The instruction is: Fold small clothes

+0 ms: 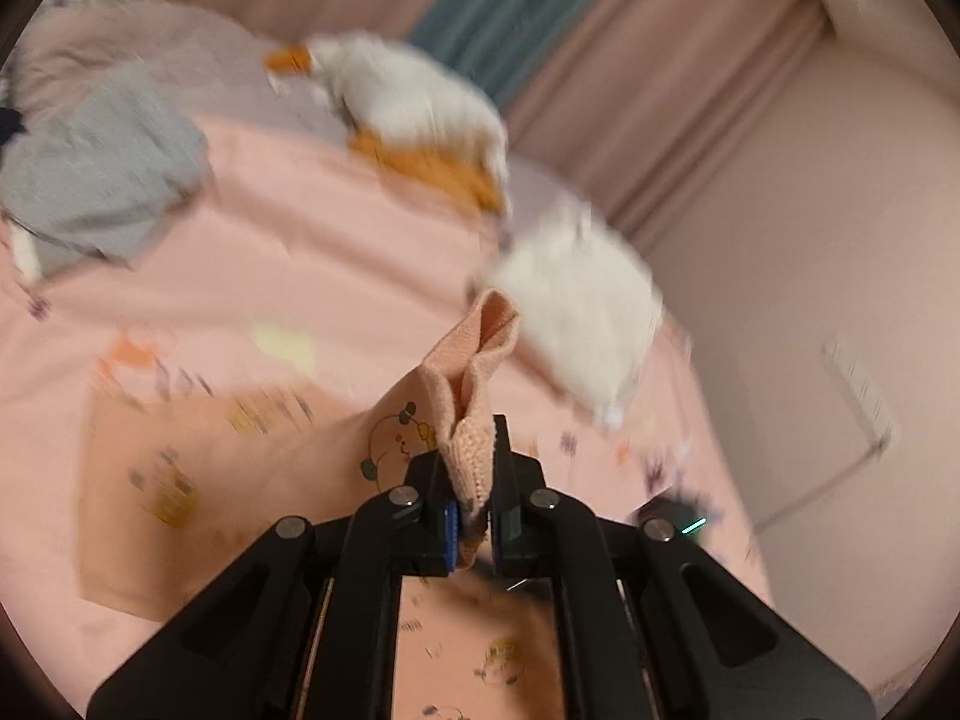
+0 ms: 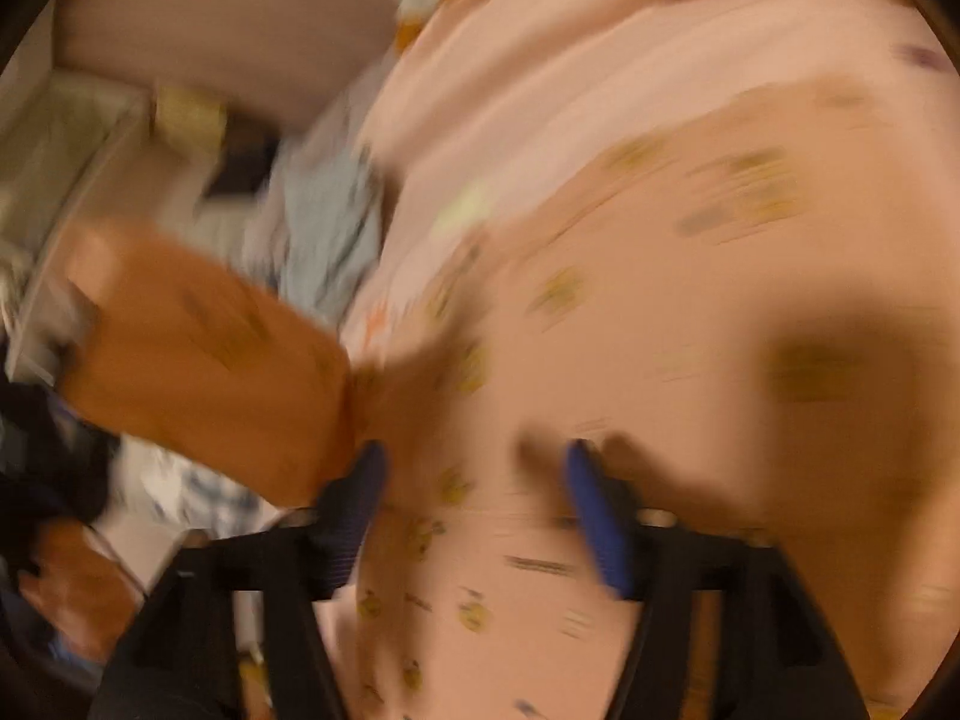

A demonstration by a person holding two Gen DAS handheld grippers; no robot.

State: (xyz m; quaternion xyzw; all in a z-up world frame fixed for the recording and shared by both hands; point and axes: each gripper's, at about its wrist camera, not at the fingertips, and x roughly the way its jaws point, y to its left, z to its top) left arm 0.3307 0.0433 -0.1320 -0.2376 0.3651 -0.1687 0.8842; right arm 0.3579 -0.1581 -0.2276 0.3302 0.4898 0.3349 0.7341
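Pink ribbed cloth is what we are seeing first in the left wrist view: the left hand-held gripper (image 1: 471, 480) is clamped together on the ribbed hem (image 1: 474, 372) of a small pink garment (image 1: 384, 438) printed with cartoon animals. The hem is standing up out of the jaws, and the rest of the garment is trailing down from them onto the pink bed sheet (image 1: 288, 276). Beyond the garment, a white and orange garment (image 1: 414, 108) and a white cloth (image 1: 582, 312) are lying on the sheet, with a grey garment (image 1: 102, 180) further off to the garment's left. Everything away from the jaws is smeared by motion.

In the right wrist view, we are looking at the right hand-held gripper (image 2: 474, 516) with its blue pads (image 2: 594, 516) standing apart and nothing pinched between them; the printed pink garment (image 2: 600, 324) is spread directly beneath and ahead of the jaws. To the garment's left, an orange-sleeved arm (image 2: 204, 354) is crossing the frame. Blur is hiding whether the pads are touching the cloth.

We are judging this to be the fold itself under way: one edge is gripped and lifted. The next move is calling for the open gripper to pinch the matching edge or pin the cloth, so both sides travel evenly and the fold lands square.
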